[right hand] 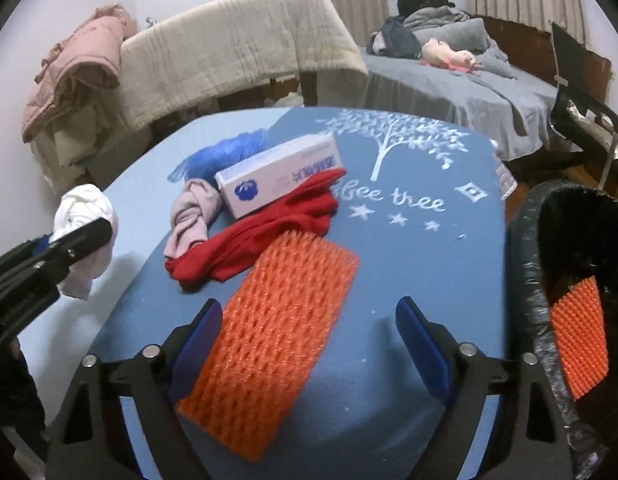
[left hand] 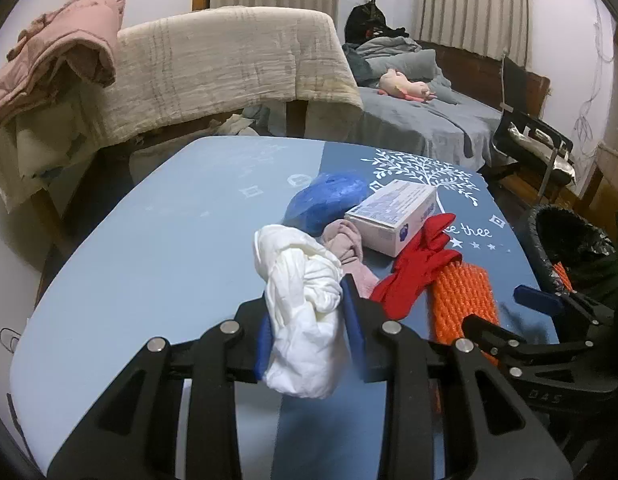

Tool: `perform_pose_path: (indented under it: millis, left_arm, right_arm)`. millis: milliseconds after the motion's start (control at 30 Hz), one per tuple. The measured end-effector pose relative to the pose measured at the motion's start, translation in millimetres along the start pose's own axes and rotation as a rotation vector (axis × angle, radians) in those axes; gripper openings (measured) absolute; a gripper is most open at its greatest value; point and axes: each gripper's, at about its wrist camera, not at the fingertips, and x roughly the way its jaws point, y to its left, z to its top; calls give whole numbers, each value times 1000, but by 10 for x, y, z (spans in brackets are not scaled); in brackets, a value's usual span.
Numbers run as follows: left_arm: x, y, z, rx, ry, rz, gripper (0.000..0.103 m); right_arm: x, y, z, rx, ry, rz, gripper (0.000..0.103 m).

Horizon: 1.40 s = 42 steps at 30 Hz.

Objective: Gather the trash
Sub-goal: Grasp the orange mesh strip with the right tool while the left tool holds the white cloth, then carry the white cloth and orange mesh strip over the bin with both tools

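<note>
The worktop, covered in a two-tone blue cloth printed with a white tree, fills the centre of both views. Off its edge at 3 o'clock in the right wrist view stands the trash bin, lined with a black bag; one orange foam net already lies inside.

On the worktop, an orange foam mesh sleeve lies flat at 6 o'clock. The right gripper hovers over it with jaws spread wide and not pressing: the left pad sits just beside the sleeve's edge, while the right pad stands well apart on bare cloth. At 12 o'clock from the sleeve, a red cloth touches its far end. A white carton rests partly on the red cloth, with a pink cloth at 9 o'clock of it and a crumpled blue plastic bag behind.

The left gripper is clenched on a crumpled white plastic bag, held above the worktop at 9 o'clock from the pile.

Risks, as judged:
- The sleeve is offset toward the left pad; closing here may pinch only an edge, and the light foam could slip free.
- The red cloth touches the sleeve and may be dragged along.
- The hanging white bag could snag on the pile during transfer to the bin.
</note>
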Motion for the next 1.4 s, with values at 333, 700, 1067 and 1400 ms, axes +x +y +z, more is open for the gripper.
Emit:
perform_pose_path:
  millis: [333,700,1067,1400]
  left_arm:
    - [11,58,-18,-10,6,5,30]
    - [-28,68,-20,-13,-2,8,30]
    - [-108,-69,24,7,-24,-10,30]
    - [-259,-422,124,50,-60,-67,30]
  right_arm:
    - [123,142,-36,-33,66,30,74]
    - [81,233,-57,-49,78,121,26]
    - [-234,109,57,-33,20,133,25]
    - [-575,-82,188,-27,-57,102,25]
